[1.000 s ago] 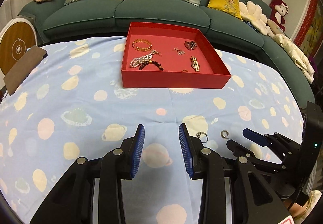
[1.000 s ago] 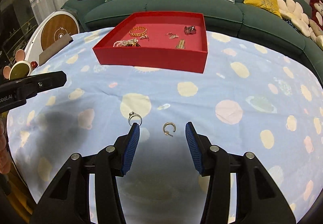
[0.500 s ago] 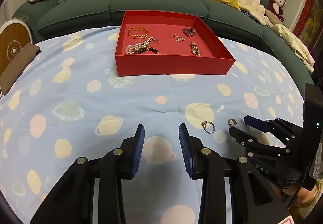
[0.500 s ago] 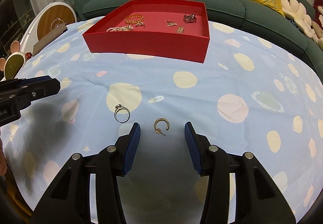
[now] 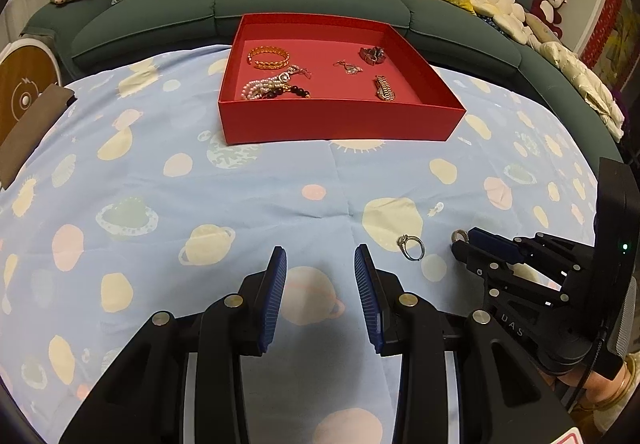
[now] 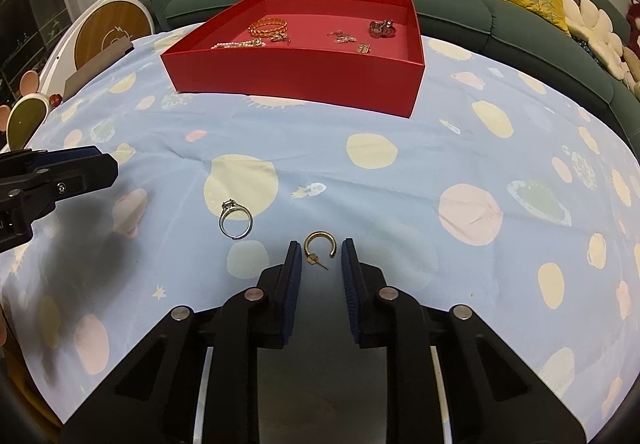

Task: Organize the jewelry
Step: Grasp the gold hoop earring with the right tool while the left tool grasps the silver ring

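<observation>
Both grippers gape: right gripper (image 6: 319, 258) narrowly, its pads flanking the gold hoop earring (image 6: 319, 248) on the bench, touch unclear; left gripper (image 5: 320, 272) wider, empty. Only its view shows dark beads (image 5: 296, 91) in the red box (image 5: 340, 121)

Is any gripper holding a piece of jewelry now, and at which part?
Nothing is held. The right gripper brackets the gold hoop earring, jaws still apart; the left gripper is open.

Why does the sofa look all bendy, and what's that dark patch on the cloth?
Both wrist views use fisheye lenses, so the sofa curves. In the right wrist view, the dark patch on the tablecloth is a shadow, probably the left claw's.
</observation>
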Demonstrator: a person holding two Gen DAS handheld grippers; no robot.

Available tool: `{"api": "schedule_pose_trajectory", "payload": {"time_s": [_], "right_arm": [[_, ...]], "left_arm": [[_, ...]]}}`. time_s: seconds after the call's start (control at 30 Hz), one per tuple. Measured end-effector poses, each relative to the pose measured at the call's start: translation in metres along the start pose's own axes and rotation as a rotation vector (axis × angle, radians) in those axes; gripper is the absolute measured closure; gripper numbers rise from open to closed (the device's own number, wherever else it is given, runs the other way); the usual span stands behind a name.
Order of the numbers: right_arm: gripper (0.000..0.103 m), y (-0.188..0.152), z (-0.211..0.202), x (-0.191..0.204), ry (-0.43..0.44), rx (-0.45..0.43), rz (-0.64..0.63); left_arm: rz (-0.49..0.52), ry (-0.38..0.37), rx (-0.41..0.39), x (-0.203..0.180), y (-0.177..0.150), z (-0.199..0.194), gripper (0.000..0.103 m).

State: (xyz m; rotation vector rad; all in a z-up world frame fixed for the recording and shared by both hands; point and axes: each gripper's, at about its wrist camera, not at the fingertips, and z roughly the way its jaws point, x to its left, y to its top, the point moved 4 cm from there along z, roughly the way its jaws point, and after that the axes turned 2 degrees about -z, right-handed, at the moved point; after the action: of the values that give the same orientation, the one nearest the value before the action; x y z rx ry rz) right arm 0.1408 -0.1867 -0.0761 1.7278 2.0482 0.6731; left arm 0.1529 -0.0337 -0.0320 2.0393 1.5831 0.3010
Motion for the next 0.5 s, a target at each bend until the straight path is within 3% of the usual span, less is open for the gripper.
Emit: {"api": "schedule_pose_trajectory", "payload": {"time_s": [0.5], "right_arm": [[0.087, 0.001, -0.013, -0.005, 0.01, 0.013, 0.052]], "left_arm": [[0.028, -0.022, 0.029, -0.021, -0.003, 0.016, 0.07]]}}
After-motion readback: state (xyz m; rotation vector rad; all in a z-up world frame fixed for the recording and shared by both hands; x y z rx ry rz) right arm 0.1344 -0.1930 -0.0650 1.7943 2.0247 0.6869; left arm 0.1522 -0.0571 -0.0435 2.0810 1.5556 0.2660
